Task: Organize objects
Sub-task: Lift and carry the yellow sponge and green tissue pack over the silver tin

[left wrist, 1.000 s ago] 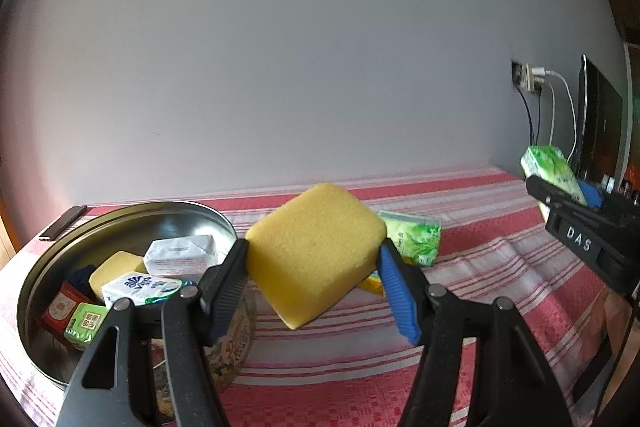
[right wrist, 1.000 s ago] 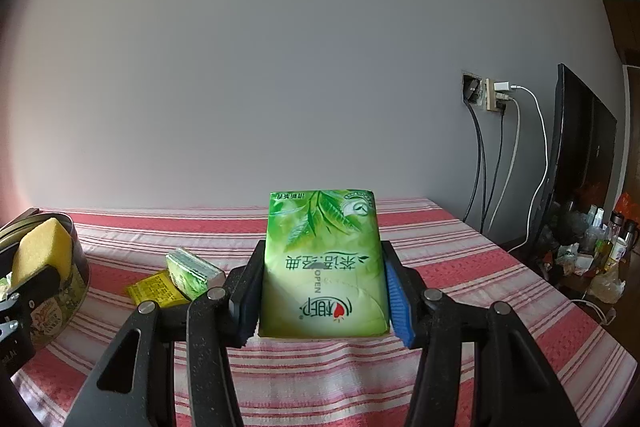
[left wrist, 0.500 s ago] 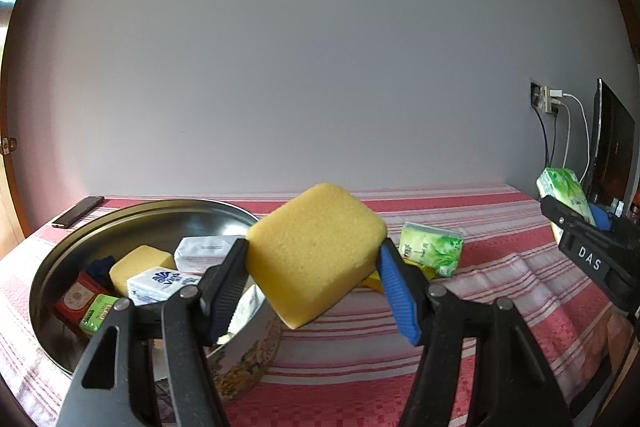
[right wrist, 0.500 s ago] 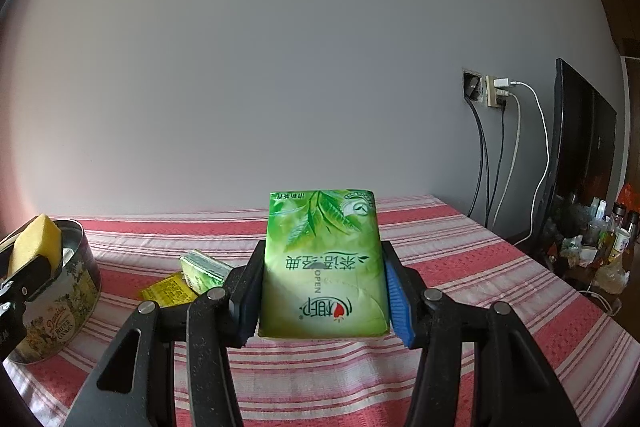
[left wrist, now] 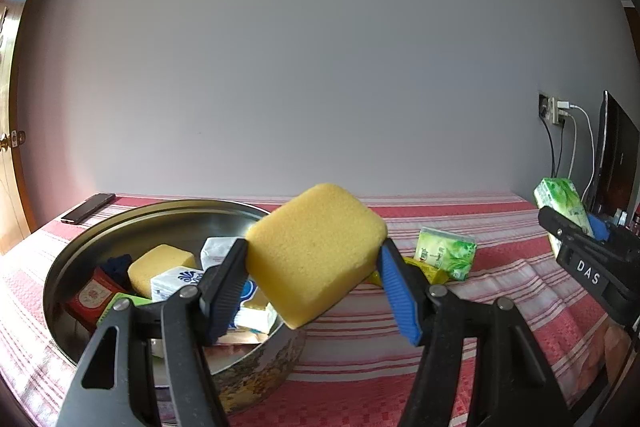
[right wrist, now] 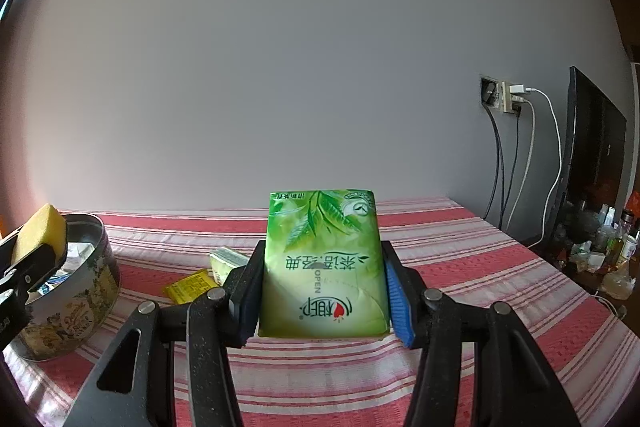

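Two tools are each clamped on one item above the red-and-white striped desk (left wrist: 472, 311).

The tilted yellow rectangular foam sponge (left wrist: 316, 259) is gripped between the pads of the left tool (left wrist: 314, 289), held above the near rim of the round metal tin (left wrist: 160, 213). The green plastic tissue pack (right wrist: 324, 267) is gripped upright by the right tool (right wrist: 322, 297), clear of the cloth. Inside the tin, a second yellow sponge (left wrist: 162, 265), white tissue packets (left wrist: 176, 281) and a red sachet (left wrist: 92, 297) are seen. On the cloth beside the tin, a smaller green tissue pack (left wrist: 446, 253) is lying against a flat yellow sachet (left wrist: 426, 273). A dark phone (left wrist: 88, 207) is lying at the far left edge.
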`<action>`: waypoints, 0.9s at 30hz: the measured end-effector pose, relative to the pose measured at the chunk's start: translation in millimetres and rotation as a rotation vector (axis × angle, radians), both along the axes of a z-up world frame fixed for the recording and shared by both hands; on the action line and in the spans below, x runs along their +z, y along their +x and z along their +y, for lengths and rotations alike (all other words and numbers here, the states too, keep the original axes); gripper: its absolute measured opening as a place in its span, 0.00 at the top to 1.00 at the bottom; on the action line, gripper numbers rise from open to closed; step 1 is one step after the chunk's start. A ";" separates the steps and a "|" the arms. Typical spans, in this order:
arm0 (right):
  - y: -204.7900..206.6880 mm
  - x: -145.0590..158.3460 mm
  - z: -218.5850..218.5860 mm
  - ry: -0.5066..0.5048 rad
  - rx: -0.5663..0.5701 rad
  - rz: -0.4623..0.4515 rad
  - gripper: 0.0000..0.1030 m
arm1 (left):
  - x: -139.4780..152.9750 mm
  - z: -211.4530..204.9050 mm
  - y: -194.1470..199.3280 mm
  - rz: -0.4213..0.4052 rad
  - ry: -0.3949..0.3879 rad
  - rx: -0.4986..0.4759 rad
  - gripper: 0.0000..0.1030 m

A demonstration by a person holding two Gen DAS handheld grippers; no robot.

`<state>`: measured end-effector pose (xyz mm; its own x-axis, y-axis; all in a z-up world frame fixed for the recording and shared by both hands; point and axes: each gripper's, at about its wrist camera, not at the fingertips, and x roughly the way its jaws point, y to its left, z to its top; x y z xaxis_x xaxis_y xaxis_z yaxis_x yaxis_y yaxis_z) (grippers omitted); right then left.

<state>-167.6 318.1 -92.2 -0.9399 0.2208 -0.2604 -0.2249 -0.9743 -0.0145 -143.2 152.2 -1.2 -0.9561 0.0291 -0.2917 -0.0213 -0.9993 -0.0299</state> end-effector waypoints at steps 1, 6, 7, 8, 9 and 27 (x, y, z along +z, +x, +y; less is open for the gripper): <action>0.0 0.0 -1.3 0.000 0.003 0.000 0.47 | 0.1 -1.1 0.9 0.003 0.001 0.003 0.37; 0.1 -0.1 -11.4 0.003 0.031 0.003 0.47 | 1.6 -5.3 3.1 0.013 0.020 0.019 0.37; 0.0 -0.1 -13.5 0.003 0.038 0.002 0.47 | 1.8 -7.4 3.9 0.015 0.027 0.021 0.37; -0.1 0.0 -14.7 0.002 0.041 0.001 0.47 | 2.0 -8.9 3.9 0.015 0.032 0.022 0.37; -0.2 0.1 -16.0 0.001 0.046 0.002 0.47 | 2.0 -10.1 4.3 0.015 0.036 0.025 0.37; 1.3 0.4 -40.9 0.008 0.117 0.004 0.47 | 2.0 -16.1 7.7 0.016 0.052 0.028 0.37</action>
